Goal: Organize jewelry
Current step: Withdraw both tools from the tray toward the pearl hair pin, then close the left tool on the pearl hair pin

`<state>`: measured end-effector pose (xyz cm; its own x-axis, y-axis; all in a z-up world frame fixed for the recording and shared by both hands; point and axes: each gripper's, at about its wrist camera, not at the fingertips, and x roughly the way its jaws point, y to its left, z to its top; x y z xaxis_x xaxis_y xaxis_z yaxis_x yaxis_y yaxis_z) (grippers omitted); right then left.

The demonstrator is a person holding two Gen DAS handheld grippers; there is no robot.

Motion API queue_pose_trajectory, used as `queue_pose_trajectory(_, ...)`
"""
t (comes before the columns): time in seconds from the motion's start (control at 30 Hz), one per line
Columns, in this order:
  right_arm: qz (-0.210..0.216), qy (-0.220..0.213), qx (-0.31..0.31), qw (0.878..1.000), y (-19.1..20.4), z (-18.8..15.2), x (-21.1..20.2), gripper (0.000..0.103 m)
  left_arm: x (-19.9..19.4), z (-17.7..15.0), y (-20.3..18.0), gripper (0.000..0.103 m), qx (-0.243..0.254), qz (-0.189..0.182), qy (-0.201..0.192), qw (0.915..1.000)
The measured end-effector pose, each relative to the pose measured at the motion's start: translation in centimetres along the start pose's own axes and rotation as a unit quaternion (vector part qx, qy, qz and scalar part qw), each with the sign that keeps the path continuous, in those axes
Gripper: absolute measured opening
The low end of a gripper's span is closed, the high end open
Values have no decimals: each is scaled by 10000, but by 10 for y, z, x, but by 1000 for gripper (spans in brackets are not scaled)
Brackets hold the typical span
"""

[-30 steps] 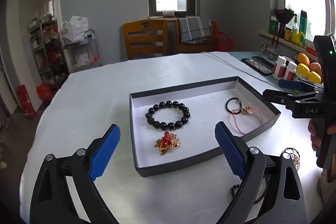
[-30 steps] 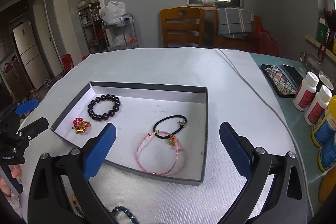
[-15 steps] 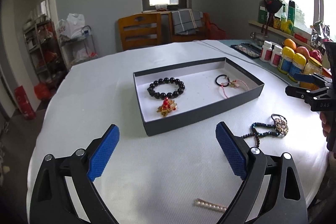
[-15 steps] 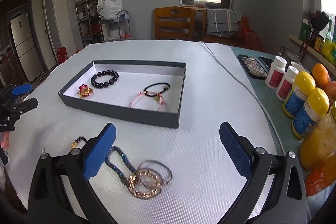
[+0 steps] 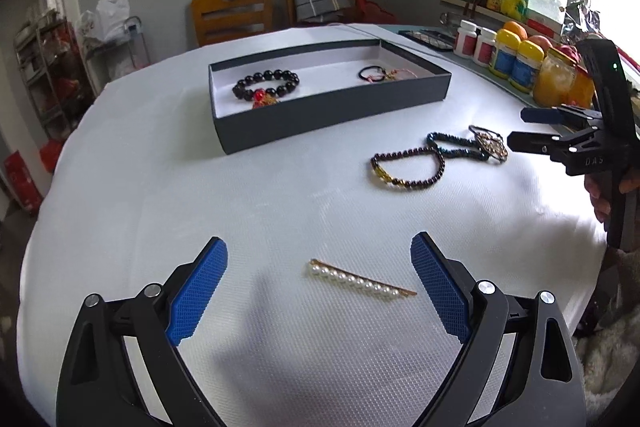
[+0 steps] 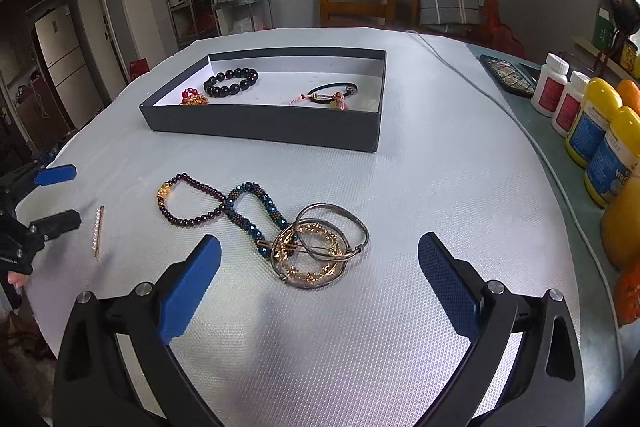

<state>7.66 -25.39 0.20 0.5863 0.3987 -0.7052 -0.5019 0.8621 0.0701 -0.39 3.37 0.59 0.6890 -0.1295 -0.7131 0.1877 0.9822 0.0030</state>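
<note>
A dark box [image 5: 320, 115] [image 6: 260, 125] on the white table holds a black bead bracelet [image 5: 266, 85] [image 6: 231, 82], a red-gold charm [image 5: 262, 100] and a black and pink cord bracelet [image 6: 332, 95]. My left gripper [image 5: 319, 281] is open, with a pearl hairpin [image 5: 360, 279] [image 6: 97, 231] lying on the table between its fingers. My right gripper [image 6: 319, 281] is open just short of a pile of gold and silver bangles [image 6: 320, 247]. A blue bead strand [image 6: 256, 211] and a dark red bead bracelet [image 6: 188, 203] [image 5: 408, 167] lie beside them.
Bottles and jars [image 6: 592, 123] [image 5: 516, 63] and fruit stand along the table's right side. A phone [image 6: 506, 77] and a white cable [image 6: 520, 131] lie there too. Wooden chairs [image 6: 356, 1] stand behind the table.
Both grippers have pulled back from over the box towards the near edge of the table and dropped lower. The hairpin and the loose bracelets have come into view. Both stay open.
</note>
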Motion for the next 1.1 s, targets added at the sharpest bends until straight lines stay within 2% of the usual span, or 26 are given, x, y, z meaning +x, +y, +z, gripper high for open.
queue_pose_trajectory(0.13, 3, 11, -67, 10000, 3, -5, -3, 97, 4, -6, -11, 95, 332, -243, 88, 9991)
queue_pose_trajectory(0.3, 5, 48, -86, 10000, 4, -6, -3, 97, 11, -5, -25, 95, 1318, -478, 261, 9898)
queue_pose_trajectory(0.4, 52, 64, -78, 9999, 4, -5, -1, 97, 18, -4, -20, 95, 1307, -559, 366, 9892)
queue_pose_trajectory(0.6, 84, 185, 23, 9998, 5, -6, 3, 97, 24, -2, -16, 90, 961, -645, 485, 9921)
queue_pose_trajectory(0.63, 106, 219, 70, 9997, 5, -5, 5, 97, 25, -2, -16, 84, 914, -641, 508, 9925)
queue_pose_trajectory(0.73, 5, 305, 215, 9993, 5, -4, 7, 97, 26, -3, -15, 77, 684, -560, 526, 9947)
queue_pose_trajectory(0.87, 132, 456, 422, 9980, 4, -3, 11, 97, 24, -5, -17, 67, 695, -530, 467, 9951)
queue_pose_trajectory(0.93, 47, 435, 325, 9985, 7, -3, 12, 97, 23, -3, -15, 42, 658, -512, 427, 9956)
queue_pose_trajectory(1.03, -62, 406, 249, 9988, 10, -2, 14, 97, 25, 0, -8, 25, 381, -418, 417, 9975)
queue_pose_trajectory(1.07, -60, 345, 241, 9991, 10, 0, 14, 97, 26, 1, -5, 24, 251, -429, 418, 9979)
queue_pose_trajectory(1.1, -70, 318, 241, 9992, 10, 0, 14, 90, 26, 2, -4, 23, 179, -432, 415, 9980)
